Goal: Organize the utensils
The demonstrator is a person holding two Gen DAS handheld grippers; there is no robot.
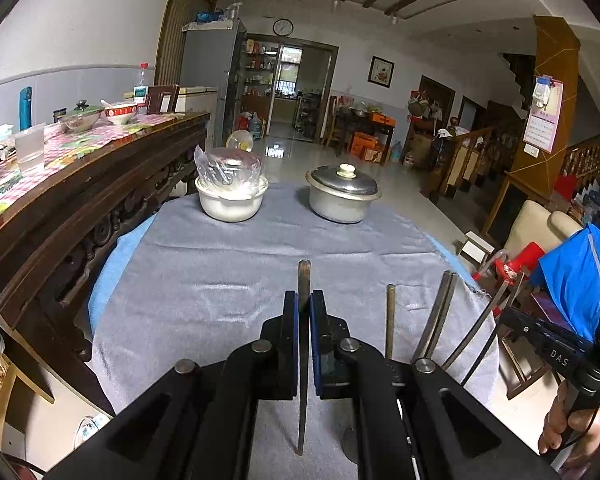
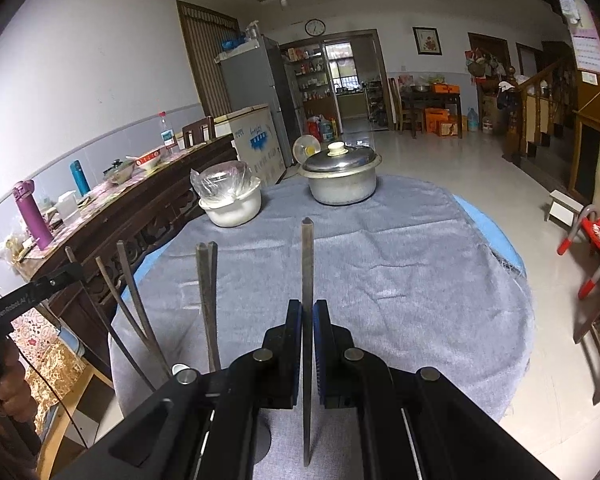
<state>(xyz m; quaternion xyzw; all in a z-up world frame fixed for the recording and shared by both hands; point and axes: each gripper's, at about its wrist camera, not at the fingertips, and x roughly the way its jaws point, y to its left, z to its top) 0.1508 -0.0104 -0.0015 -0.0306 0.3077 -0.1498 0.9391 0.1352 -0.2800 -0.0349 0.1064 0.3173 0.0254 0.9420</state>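
Round table (image 1: pixel 228 264) under a grey cloth (image 2: pixel 400 280) beside a dark carved sideboard (image 1: pixel 100 184), with a lidded metal pot (image 1: pixel 342 196) and a white bowl (image 1: pixel 230 204) holding a plastic-wrapped dish side by side, apart, at the far edge. Above the near edge, left gripper (image 1: pixel 304 300) pinched tight on one dark chopstick (image 1: pixel 303 280) standing up between the blue pads, right gripper (image 2: pixel 307 308) clamped the same way on a second chopstick (image 2: pixel 307 256). Between the two tools, more loose chopsticks (image 2: pixel 207 300) standing at varied tilts, lower ends hidden behind the gripper bodies.
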